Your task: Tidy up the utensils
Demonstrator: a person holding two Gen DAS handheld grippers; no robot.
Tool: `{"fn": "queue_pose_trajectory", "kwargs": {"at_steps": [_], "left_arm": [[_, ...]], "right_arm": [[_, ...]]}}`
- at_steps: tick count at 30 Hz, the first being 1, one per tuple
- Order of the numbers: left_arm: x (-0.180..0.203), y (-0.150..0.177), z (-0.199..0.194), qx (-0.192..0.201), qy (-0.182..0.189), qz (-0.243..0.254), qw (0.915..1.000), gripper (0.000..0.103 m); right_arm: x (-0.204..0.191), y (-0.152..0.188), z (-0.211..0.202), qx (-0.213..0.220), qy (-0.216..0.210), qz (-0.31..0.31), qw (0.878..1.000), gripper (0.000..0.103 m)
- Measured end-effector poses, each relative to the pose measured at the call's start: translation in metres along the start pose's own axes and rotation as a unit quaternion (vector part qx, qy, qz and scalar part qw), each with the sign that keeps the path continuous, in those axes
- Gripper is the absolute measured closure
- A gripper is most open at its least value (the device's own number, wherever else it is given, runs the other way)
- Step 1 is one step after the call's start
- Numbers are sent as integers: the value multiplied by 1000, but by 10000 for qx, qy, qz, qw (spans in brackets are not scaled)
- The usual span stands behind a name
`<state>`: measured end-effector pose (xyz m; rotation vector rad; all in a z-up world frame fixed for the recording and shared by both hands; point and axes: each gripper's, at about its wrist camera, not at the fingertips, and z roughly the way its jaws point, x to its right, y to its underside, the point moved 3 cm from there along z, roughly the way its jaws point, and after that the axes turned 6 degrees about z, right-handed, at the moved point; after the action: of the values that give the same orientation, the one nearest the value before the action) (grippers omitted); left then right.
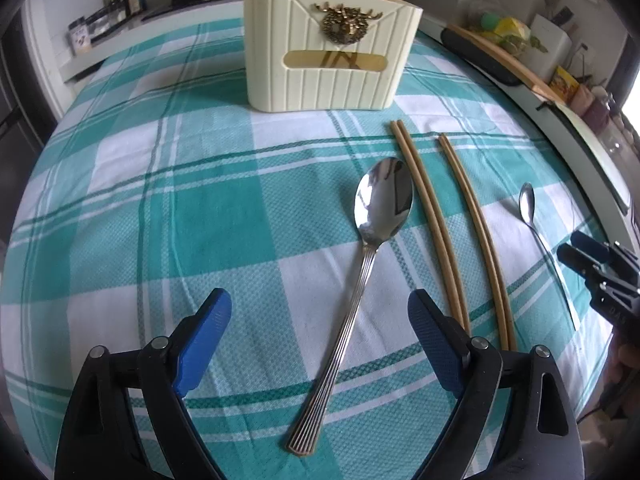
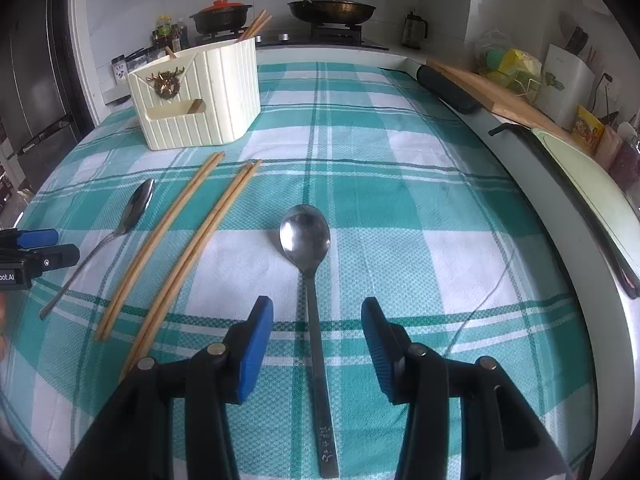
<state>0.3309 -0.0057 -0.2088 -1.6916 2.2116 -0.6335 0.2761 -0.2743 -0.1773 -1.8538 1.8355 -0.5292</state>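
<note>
Right gripper [image 2: 317, 344] hangs released, flat-handled spoon [image 2: 306, 236] at 12 o'clock between its jaws; closing off-centre risks skidding the handle.

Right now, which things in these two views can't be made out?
- Holder contents: both views, its walls hide all but some chopstick tops.
- Ribbed spoon: right view, dark and small beside the left gripper; ribs unreadable.
- Flat spoon marking: right view, too small.
- Right gripper: left view, cut off by the edge.
</note>
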Motion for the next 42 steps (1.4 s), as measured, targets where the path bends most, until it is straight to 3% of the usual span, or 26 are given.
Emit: {"fn": "queue_pose_trajectory", "kwargs": {"at_steps": [8, 17, 20, 21, 22, 23, 27, 33, 42], "left_arm": [[32, -25, 40, -229, -517, 860, 9947, 12], [26, -54, 60, -399, 37, 1091, 9932, 11], [27, -55, 57, -280, 111, 1082, 9937, 23], [29, -55, 55, -207, 113, 1116, 9935, 37], [32, -54, 52, -150, 126, 1172, 9929, 53], [34, -54, 50, -96, 170, 1220, 9923, 61], [37, -52, 46, 49, -20, 1264, 9920, 62], [31, -49, -1, 616, -55, 1027, 9928, 62], [26, -37, -91, 1551, -22, 652, 9857, 62]], "right_arm": [[2, -8, 25, -233, -300, -171, 9991, 53], [-10, -27, 56, -172, -317, -592, 9976, 46], [-14, -32, 60, -69, -297, -586, 9978, 49], [-13, -32, 60, -36, -278, -548, 9981, 54], [-13, -32, 60, 20, -248, -544, 9982, 67], [-13, -32, 61, 43, -245, -539, 9982, 67], [-9, -35, 53, 168, -394, -363, 9984, 67], [-4, -41, 7, 658, -686, -211, 9952, 67], [-15, -40, -60, 1218, -979, -170, 9876, 67]]}}
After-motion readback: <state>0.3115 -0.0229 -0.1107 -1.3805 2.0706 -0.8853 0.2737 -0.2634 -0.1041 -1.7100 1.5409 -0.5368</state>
